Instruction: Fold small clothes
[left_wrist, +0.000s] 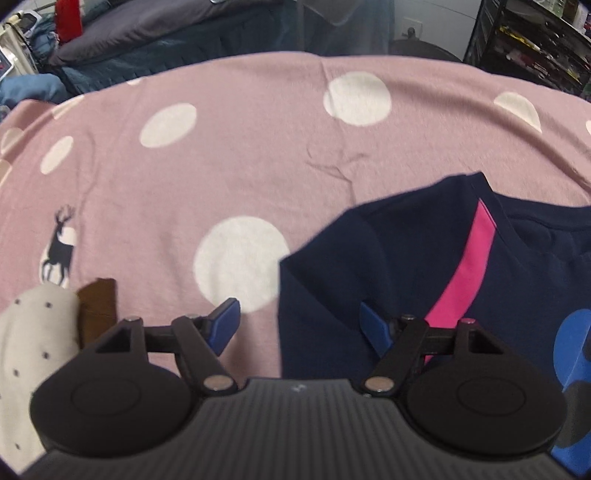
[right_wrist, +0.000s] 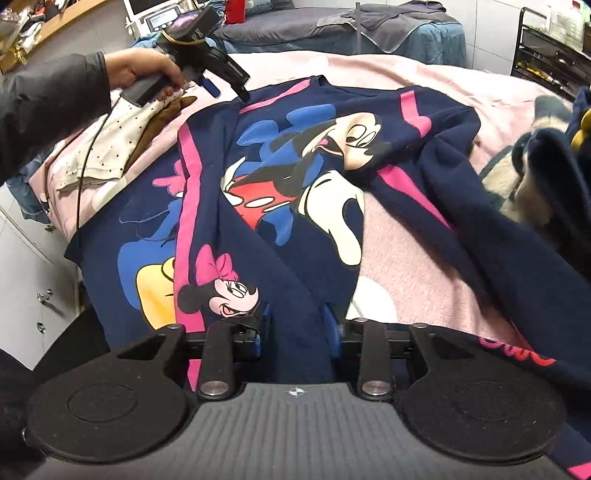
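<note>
Left gripper (left_wrist: 301, 326) spread wide above navy shirt (right_wrist: 295, 192) shoulder edge, bare pink blanket (left_wrist: 240, 166) ahead; right gripper (right_wrist: 297, 332) pinching a navy fold.

A lived-in bedroom at home. A bed (right_wrist: 424, 258) under a pink dotted sheet (left_wrist: 221, 166) fills the frame; another bed (right_wrist: 332, 33) with grey bedding lies behind. Cluttered black shelves (left_wrist: 535, 40) stand upper right, white cabinets (right_wrist: 26, 280) lower left.
</note>
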